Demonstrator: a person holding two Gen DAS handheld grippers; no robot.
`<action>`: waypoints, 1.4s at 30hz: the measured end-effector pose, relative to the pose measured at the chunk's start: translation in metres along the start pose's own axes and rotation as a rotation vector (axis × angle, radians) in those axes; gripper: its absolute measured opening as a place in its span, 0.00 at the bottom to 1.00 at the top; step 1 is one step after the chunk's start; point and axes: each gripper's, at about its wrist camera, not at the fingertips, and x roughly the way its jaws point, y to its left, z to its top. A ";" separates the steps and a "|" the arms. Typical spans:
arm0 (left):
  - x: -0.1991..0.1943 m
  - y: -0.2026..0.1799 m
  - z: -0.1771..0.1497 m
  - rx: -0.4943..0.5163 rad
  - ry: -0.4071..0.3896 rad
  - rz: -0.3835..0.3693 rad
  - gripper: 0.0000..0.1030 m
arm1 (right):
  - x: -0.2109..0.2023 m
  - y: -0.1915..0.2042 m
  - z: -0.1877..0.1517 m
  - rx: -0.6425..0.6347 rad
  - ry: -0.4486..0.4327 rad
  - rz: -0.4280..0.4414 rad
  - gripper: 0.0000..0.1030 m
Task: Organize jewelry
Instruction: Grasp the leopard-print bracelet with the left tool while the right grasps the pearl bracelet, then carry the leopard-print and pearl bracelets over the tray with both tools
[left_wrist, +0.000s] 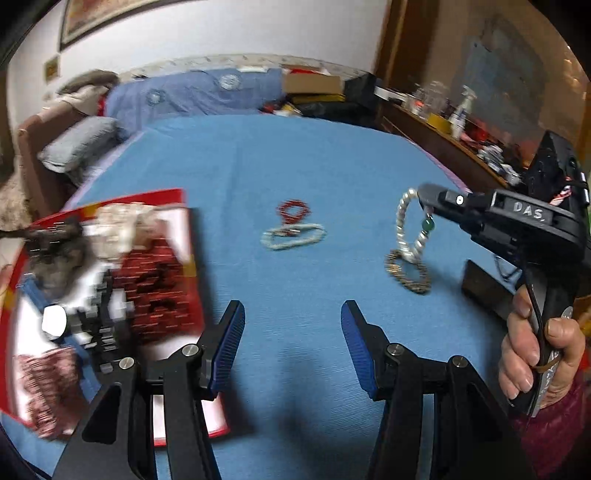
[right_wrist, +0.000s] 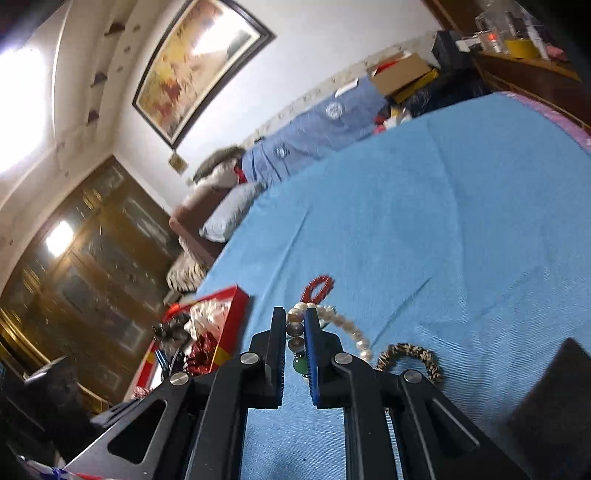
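Note:
My right gripper (right_wrist: 295, 317) is shut on a pearl bracelet (right_wrist: 347, 328) with a green bead (right_wrist: 299, 366), lifted above the blue bedcover; in the left wrist view the right gripper (left_wrist: 424, 197) holds the pearl bracelet (left_wrist: 402, 229) hanging. A brown beaded bracelet (left_wrist: 408, 271) lies under it, also in the right wrist view (right_wrist: 412, 354). A red bracelet (left_wrist: 293, 210) and a white bracelet (left_wrist: 293, 238) lie mid-bed. My left gripper (left_wrist: 293, 314) is open and empty, low over the cover. A red jewelry box (left_wrist: 99, 295) holding several pieces sits at left, also in the right wrist view (right_wrist: 207, 332).
The blue bedcover (left_wrist: 295, 155) spans the bed. A dark flat object (left_wrist: 484, 291) lies at the right near the hand. Pillows (left_wrist: 81, 144) and boxes (left_wrist: 314, 83) are at the far end. A cluttered wooden shelf (left_wrist: 461, 136) runs along the right.

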 end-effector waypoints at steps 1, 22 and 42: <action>0.005 -0.005 0.002 0.003 0.013 -0.024 0.51 | -0.006 -0.003 0.002 0.008 -0.015 0.016 0.10; 0.134 -0.120 0.029 0.108 0.161 -0.074 0.06 | -0.062 -0.029 0.015 0.100 -0.182 0.020 0.11; 0.053 -0.050 0.004 0.069 -0.173 0.113 0.04 | -0.029 -0.008 -0.001 -0.006 -0.083 0.012 0.11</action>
